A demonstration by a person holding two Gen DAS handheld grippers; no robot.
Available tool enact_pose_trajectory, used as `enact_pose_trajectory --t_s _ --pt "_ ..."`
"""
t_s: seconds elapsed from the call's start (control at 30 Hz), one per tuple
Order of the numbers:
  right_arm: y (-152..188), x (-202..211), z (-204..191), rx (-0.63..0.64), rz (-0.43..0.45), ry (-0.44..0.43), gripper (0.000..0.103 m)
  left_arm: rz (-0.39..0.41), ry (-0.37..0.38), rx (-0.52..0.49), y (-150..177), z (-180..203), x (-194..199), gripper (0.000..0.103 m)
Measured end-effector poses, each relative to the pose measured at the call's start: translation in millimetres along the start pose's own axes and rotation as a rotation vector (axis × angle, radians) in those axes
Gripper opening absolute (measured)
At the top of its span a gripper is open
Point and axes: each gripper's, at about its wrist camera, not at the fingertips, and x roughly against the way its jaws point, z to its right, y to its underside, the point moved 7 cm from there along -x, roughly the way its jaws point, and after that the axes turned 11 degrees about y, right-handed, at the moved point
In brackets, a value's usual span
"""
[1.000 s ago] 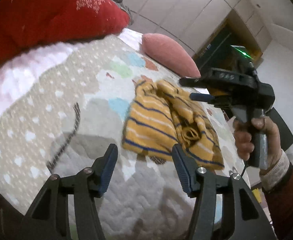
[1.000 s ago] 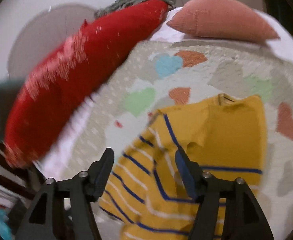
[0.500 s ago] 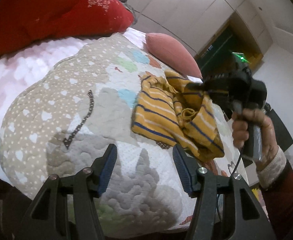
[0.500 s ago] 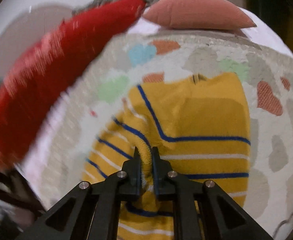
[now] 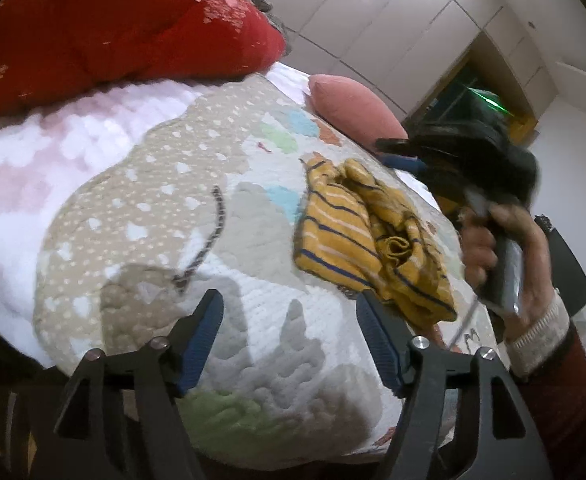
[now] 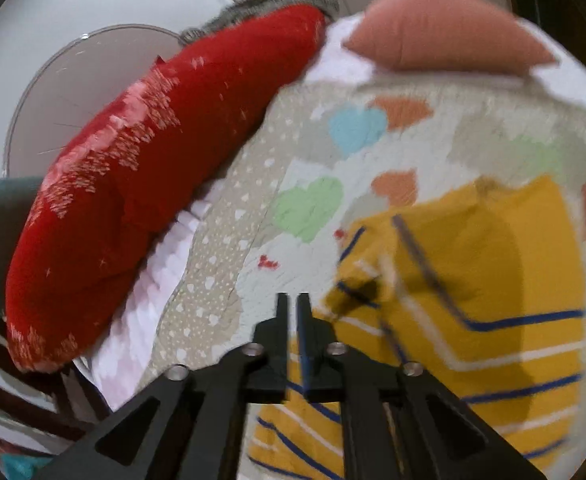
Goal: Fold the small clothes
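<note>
A small yellow garment with blue and white stripes (image 5: 357, 232) lies bunched and partly folded on a patterned quilt (image 5: 197, 208). In the right wrist view the garment (image 6: 485, 288) lies flat to the right of the fingers. My left gripper (image 5: 289, 320) is open and empty, held back above the quilt's near edge. My right gripper (image 6: 292, 304) has its jaws almost together with nothing visibly between them, above the garment's left edge. In the left wrist view it (image 5: 405, 156) hovers above the garment's far end.
A large red cushion (image 5: 105, 20) lies along the bed's left side on a pink-white blanket (image 5: 33, 152). A pink pillow (image 5: 353, 108) sits at the far end. White wardrobe doors (image 5: 373, 12) stand behind the bed.
My right gripper closed on a fold of the garment half a second ago; now it is lifted clear and shifted left, with no cloth in it. The left gripper drew back a little.
</note>
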Motion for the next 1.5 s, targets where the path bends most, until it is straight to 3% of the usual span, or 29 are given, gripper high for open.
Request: enact_pose_trajectory --t_s 0.03,0.1,0.3,0.37,0.53,0.57,0.6,0.63,0.67,0.73,0.93,1.03,1.1,1.13,1.17,1.2,1.33,1.43,1.5 --pt "3 17 15 0.005 0.032 0.021 0.055 -0.010 0.012 -0.002 -2 4 -6 0.069" --pt "10 37 37 0.003 0.062 0.048 0.064 -0.041 0.051 -0.019 -6 19 -22 0.070" --pt "48 57 122 -0.070 0.022 0.111 0.066 -0.111 0.159 -0.141 -35 80 -80 0.079" --pt "58 55 149 -0.146 0.006 0.085 0.066 -0.142 0.171 -0.167 -45 90 -104 0.086" --pt "70 36 183 -0.275 -0.014 -0.026 0.068 -0.327 0.178 -0.196 -52 109 -187 0.086" --pt "72 29 186 -0.296 -0.024 -0.057 0.068 -0.381 0.165 -0.175 -48 106 -207 0.084" --pt "73 24 187 -0.313 -0.033 -0.081 0.068 -0.409 0.152 -0.146 -46 101 -219 0.076" --pt "75 15 189 -0.339 -0.048 -0.125 0.068 -0.429 0.145 -0.106 -44 95 -229 0.041" --pt "77 10 190 -0.357 -0.062 -0.158 0.068 -0.436 0.148 -0.077 -44 91 -232 0.020" --pt "78 4 187 -0.376 -0.083 -0.200 0.068 -0.419 0.189 -0.009 -51 85 -228 0.017" --pt "65 20 162 -0.343 -0.049 -0.301 0.068 -0.296 0.176 -0.130 -101 112 -174 0.016" --pt "60 20 146 -0.306 -0.033 -0.308 0.068 -0.275 0.059 -0.158 -108 86 -170 0.021" --pt "62 13 141 -0.265 -0.028 -0.231 0.072 -0.310 -0.034 -0.136 -95 54 -178 0.029" --pt "67 3 141 -0.235 -0.043 -0.159 0.074 -0.342 -0.081 -0.103 -82 32 -185 0.042" --pt "72 -4 139 -0.217 -0.065 -0.133 0.075 -0.349 -0.090 -0.078 -75 22 -187 0.059" --pt "77 -11 139 -0.207 -0.087 -0.123 0.077 -0.326 -0.081 -0.040 -68 9 -187 0.064" --pt "90 -16 144 -0.235 -0.103 -0.145 0.080 -0.267 0.002 0.001 -64 2 -170 0.068" --pt "80 4 148 -0.175 -0.052 -0.064 0.081 -0.239 -0.043 -0.033 -61 2 -159 0.081" --pt "66 20 146 -0.133 0.017 0.008 0.081 -0.214 -0.065 -0.041 -57 0 -150 0.082"
